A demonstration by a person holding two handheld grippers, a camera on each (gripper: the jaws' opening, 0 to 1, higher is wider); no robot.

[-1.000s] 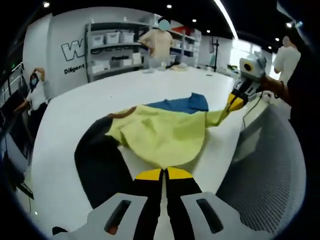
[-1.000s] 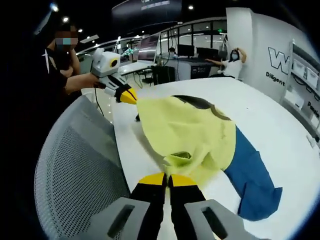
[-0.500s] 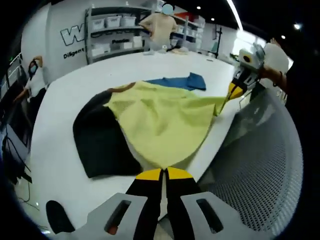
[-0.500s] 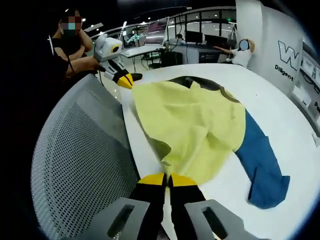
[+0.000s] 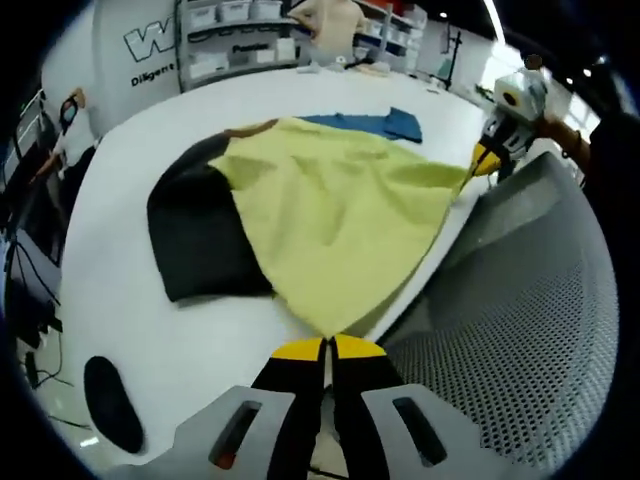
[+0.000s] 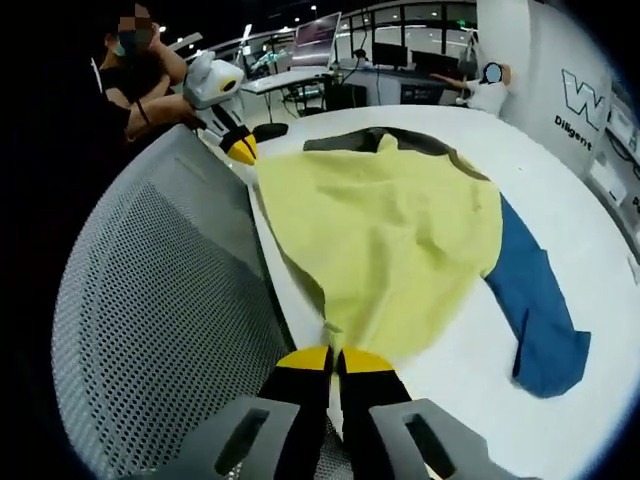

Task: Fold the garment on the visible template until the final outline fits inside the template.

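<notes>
Yellow cloth garment w/ blue sleeve [image 5: 340,220] lies spread on the round white surface [image 5: 130,310], partly over the black fabric template [image 5: 200,240]. Left tool [image 5: 327,348] pressed together, pinching one yellow corner at the near edge; right tool [image 6: 333,358] likewise pinching the other corner. Held edge runs between the two tools; template lies ahead, away from the person, so fold prob. goes fwd. Both tools equally near.

A large white table [image 5: 130,330] with a rounded edge sits before me. Just beside its near edge stands a grey perforated mesh panel [image 6: 160,340], curved like a chair back. Far off, a white wall [image 5: 110,50] carries large lettering, next to grey shelves [image 5: 230,40] holding white bins. In my right gripper view, far desks with dark monitors [image 6: 390,55] line the room. Ceiling strip lights [image 5: 492,15] glow overhead.
</notes>
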